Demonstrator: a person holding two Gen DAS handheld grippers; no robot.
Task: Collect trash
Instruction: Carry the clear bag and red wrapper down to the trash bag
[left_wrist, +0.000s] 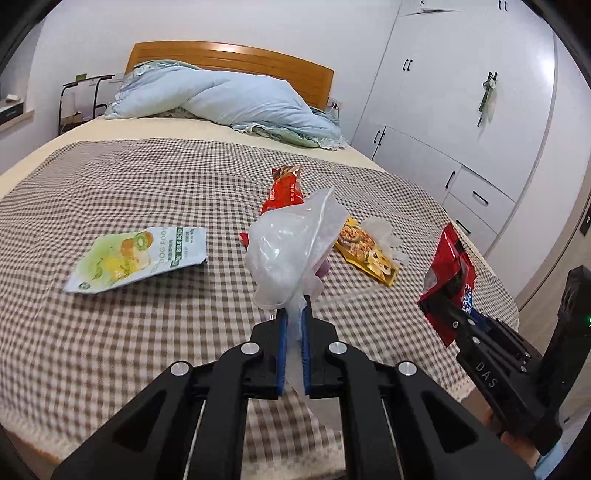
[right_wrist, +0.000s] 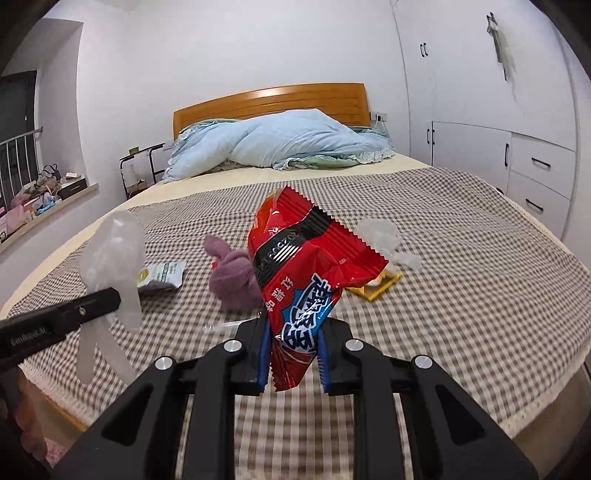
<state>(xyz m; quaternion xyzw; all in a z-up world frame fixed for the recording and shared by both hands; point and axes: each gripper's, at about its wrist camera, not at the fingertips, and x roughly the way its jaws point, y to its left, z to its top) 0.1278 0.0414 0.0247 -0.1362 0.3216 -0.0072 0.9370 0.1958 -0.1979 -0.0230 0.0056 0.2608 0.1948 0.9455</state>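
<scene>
Bedroom, checked cloth (left_wrist: 147, 184) over the bed: both grippers loaded with trash.

Nearest, the left gripper (left_wrist: 293, 325) is clamped on a clear plastic bag (left_wrist: 288, 251) and the right gripper (right_wrist: 293, 343) on a red snack wrapper (right_wrist: 299, 266), both lifted clear of the cloth. Farther along the cloth lie a green pouch (left_wrist: 136, 258), a yellow packet (left_wrist: 365, 251), and a second red wrapper (left_wrist: 284, 188). Judged: keep both grips firm and carry steadily to a bin, none in view.
</scene>
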